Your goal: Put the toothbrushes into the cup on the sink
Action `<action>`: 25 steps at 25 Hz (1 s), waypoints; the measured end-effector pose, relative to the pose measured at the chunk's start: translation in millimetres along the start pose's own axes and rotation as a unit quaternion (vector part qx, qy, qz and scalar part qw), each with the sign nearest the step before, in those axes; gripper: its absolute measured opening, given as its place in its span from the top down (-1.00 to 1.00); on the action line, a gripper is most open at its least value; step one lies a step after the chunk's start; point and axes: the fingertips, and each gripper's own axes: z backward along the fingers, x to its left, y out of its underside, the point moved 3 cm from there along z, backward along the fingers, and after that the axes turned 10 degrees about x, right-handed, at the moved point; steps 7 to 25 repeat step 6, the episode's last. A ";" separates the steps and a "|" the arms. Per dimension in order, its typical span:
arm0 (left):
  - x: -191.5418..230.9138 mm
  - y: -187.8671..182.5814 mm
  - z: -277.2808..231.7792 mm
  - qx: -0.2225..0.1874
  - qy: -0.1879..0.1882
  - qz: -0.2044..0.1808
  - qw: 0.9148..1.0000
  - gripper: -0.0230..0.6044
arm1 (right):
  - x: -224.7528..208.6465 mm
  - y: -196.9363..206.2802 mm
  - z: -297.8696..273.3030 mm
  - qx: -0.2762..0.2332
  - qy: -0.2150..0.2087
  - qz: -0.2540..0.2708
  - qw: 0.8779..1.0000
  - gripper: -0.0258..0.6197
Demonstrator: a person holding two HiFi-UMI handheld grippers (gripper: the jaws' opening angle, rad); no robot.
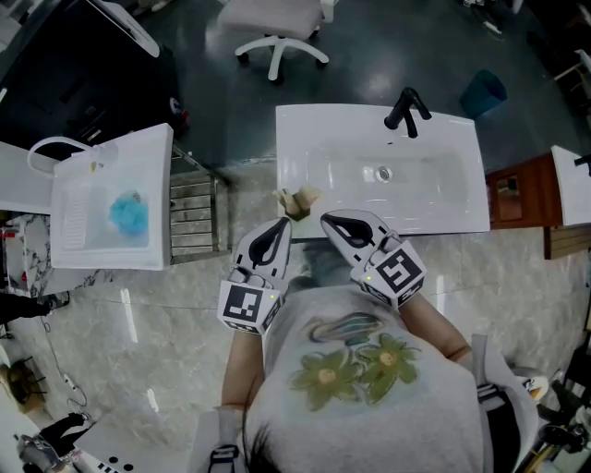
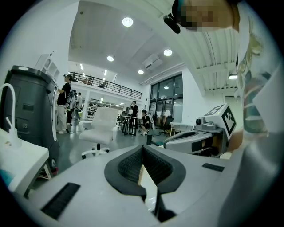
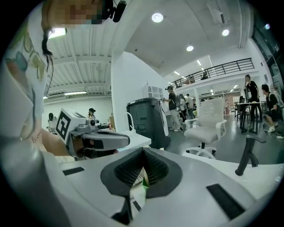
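White sink (image 1: 434, 189) ahead; left tool (image 1: 282, 223), right tool (image 1: 327, 220) clenched, pointing at front rim.

Open lab hall, mezzanine railing (image 3: 222, 69), office chair (image 1: 275, 17), freestanding sink (image 1: 314, 139)

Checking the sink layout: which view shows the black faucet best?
The head view: the black faucet shows whole from above, at the back edge of the sink. The right gripper view shows the faucet side-on, far right. The left gripper view does not show it.
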 end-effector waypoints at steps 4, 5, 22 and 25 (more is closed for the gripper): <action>-0.6 2.6 -0.7 -0.004 0.001 0.001 1.000 0.87 | 1.7 2.8 0.5 0.005 -0.005 0.004 1.000 0.79; -0.6 3.2 -0.7 -0.003 0.000 0.002 1.000 0.87 | 2.2 3.5 0.5 0.007 -0.006 0.006 1.000 0.79; -0.6 4.0 -0.8 -0.002 0.000 0.002 1.000 0.87 | 2.8 4.2 0.5 0.009 -0.007 0.008 1.000 0.79; -0.6 4.0 -0.8 -0.002 0.000 0.002 1.000 0.87 | 2.8 4.2 0.5 0.009 -0.007 0.008 1.000 0.79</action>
